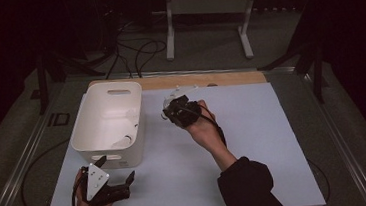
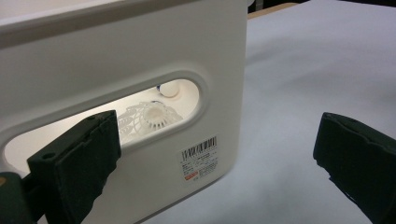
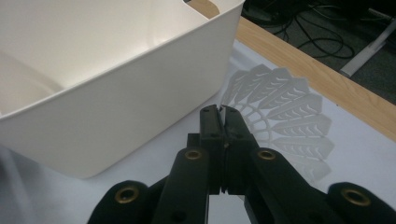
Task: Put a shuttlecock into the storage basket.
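Dim room; dark floor beyond the worktop (image 1: 253,127), with loose cables and a white frame stand (image 1: 208,10) at the back. Worktop is covered by a pale sheet, with a strip of wood showing along the far edge.

White plastic bin (image 1: 108,123) stands upright on the left half of the sheet, handle slots in its short walls, barcode label (image 2: 200,161) low on the near wall.

Right gripper (image 1: 172,108): held above the middle of the sheet, just right of the bin's far corner. Right gripper view: fingers clenched tight on the rim of a white shuttlecock (image 3: 285,119), a thin sliver of the skirt pinched between the two tips. The rest of the lattice skirt fans out beyond the fingers, over the sheet near the wooden edge and beside the bin's outer wall. High view: shuttlecock shows as a small white shape at the gripper's far side. Whether the skirt touches the sheet: cannot tell.

Left gripper (image 1: 116,170): low at the near left of the worktop, just in front of the bin's near wall, grey plate on top. Fingers released, spread wide, holding nothing. One finger (image 2: 77,163) sits across the handle slot in the left gripper view, the other off over bare sheet.

Through that slot, a second shuttlecock (image 2: 152,116) lies inside the bin, on its floor.
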Tool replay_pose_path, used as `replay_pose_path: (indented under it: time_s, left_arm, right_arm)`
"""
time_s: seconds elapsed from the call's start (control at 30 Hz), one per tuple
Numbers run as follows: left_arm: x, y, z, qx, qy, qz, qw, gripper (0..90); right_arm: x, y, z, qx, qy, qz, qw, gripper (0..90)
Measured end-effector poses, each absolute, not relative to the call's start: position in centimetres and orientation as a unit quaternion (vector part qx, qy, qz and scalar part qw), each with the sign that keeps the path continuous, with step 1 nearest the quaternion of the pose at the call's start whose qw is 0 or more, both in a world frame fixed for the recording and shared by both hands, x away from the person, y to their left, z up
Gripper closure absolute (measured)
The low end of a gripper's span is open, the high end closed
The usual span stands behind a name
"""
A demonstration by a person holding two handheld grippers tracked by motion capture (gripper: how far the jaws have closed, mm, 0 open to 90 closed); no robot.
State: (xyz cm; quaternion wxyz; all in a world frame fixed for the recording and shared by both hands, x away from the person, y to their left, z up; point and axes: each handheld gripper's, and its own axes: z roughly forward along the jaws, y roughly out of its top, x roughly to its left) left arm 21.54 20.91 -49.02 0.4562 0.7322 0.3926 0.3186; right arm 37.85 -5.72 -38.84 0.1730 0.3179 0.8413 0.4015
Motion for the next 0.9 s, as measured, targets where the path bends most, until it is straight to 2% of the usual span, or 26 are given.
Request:
replay_pose_path:
  time_s: [0.9]
  left_arm:
    - [21.5, 20.9, -49.0, 0.732, 0.393, 0.318, 0.457, 1.3]
  right_arm:
    - [38.2, -4.8, -37.0, 0.309, 0.840, 0.407, 0.185, 89.0]
